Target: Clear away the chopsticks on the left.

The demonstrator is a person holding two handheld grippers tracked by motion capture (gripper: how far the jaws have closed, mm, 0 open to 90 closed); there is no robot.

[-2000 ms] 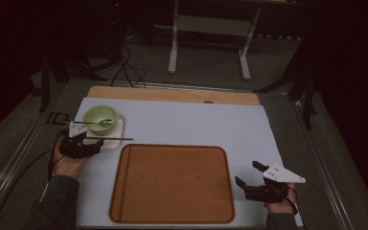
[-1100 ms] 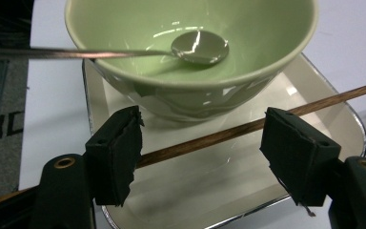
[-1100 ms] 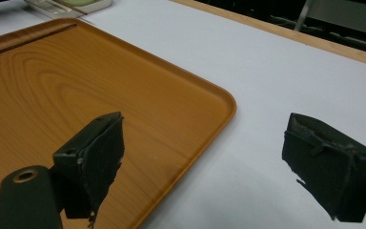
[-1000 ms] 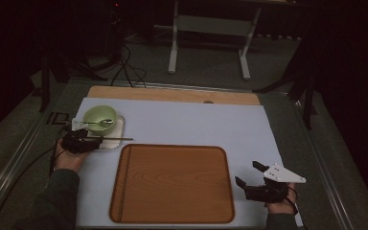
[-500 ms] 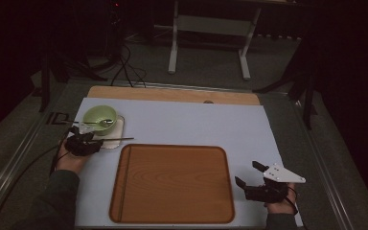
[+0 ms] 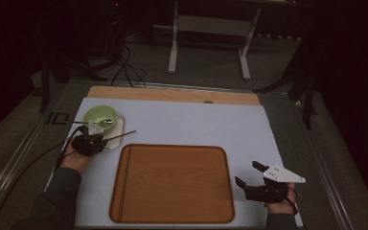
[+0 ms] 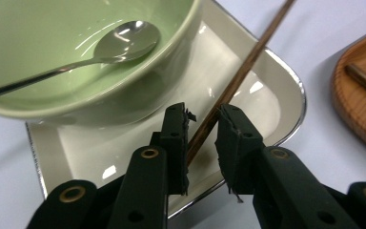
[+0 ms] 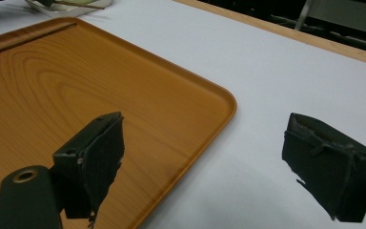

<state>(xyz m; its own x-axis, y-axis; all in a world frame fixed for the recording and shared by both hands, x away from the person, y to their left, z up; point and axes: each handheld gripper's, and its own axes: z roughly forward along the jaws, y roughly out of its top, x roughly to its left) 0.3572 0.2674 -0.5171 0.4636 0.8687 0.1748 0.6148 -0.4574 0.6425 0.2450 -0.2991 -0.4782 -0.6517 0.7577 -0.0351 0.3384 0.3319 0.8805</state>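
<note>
A pale green bowl point(image 6: 99, 115) point(image 7: 76, 57) with a metal spoon point(image 6: 106, 122) point(image 7: 124, 40) in it stands on a white oblong dish point(image 6: 116, 129) point(image 7: 248, 95) at the left of the mat. A thin brown chopstick point(image 6: 122, 134) point(image 7: 238, 76) lies slanted across the dish. My left gripper point(image 6: 93, 138) point(image 7: 202, 119) reaches over the dish's near rim. Its jaws have just been closing, and the chopstick runs between the pads with a gap still showing. My right gripper point(image 6: 247, 173) point(image 8: 205, 143) rests open and empty on the mat, right of the wooden tray point(image 6: 172, 184) point(image 8: 52, 81).
A white mat point(image 6: 196, 124) covers the table, with a strip of wooden board point(image 6: 172, 95) along its far edge. Beyond the table stand a metal frame point(image 6: 206, 28) and floor cables point(image 6: 124, 67). The tray holds nothing.
My left hand has crept a little toward the dish and its jaws have narrowed around the chopstick. The right hand has kept still.
</note>
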